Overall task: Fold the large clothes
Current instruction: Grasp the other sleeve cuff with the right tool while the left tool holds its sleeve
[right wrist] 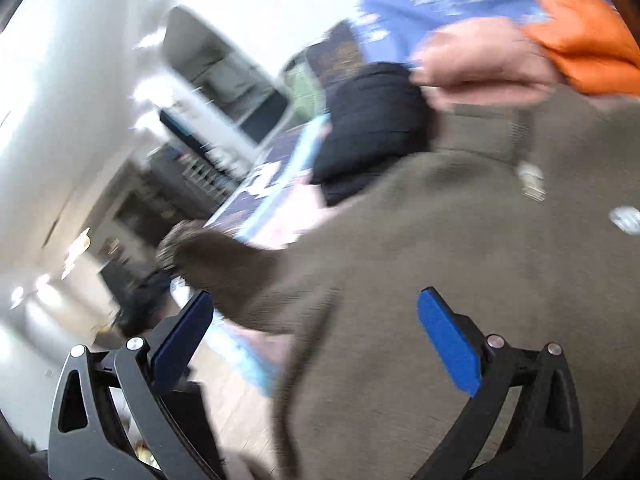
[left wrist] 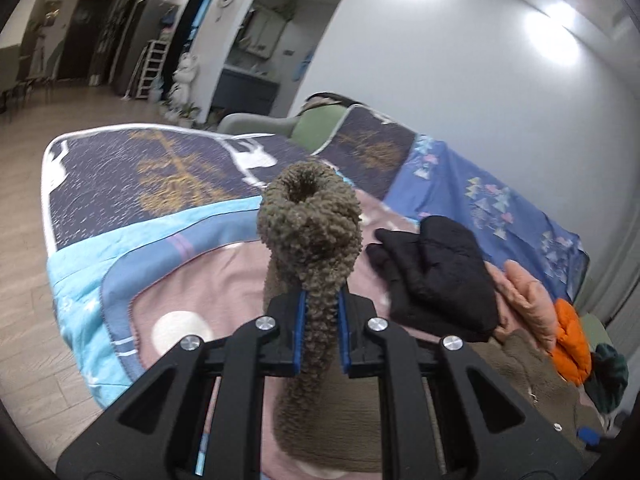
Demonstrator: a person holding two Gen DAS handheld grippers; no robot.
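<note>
- Pinching item: left gripper (left wrist: pixel 322 322), blue pads pressed against a fuzzy olive-brown sleeve (left wrist: pixel 310 236) of the fleece garment; the sleeve stands up between the fingers, its open cuff curled over above them.
- Right gripper (right wrist: pixel 316 340): fingers spread wide, blue pads well apart, nothing between them; view motion-blurred.
- Fleece garment (right wrist: pixel 440 280): olive-brown, large, fills the space just ahead of the right gripper; one sleeve stretches away to the left of that view. In the left wrist view its body lies at lower right on the bedding.
- Pink blanket (left wrist: pixel 208 276): pale spots, under the lifted sleeve.
- Black garment (left wrist: pixel 436 276): bundled, resting on the pink blanket, right of the sleeve and beside the fleece.
- Peach padded garment (left wrist: pixel 524 300): next to the black one, on the right.
- Orange padded garment (left wrist: pixel 572 348): touching the peach one, further right.
- Light blue quilt (left wrist: pixel 88 280): along the near left edge of the bed.
- Dark patterned cover (left wrist: pixel 152 172): white animal shapes and gold trees, beyond the quilt.
- Blue printed sheet (left wrist: pixel 480 188): far right, against the wall.
- Green chair (left wrist: pixel 316 126): behind the bed.
</note>
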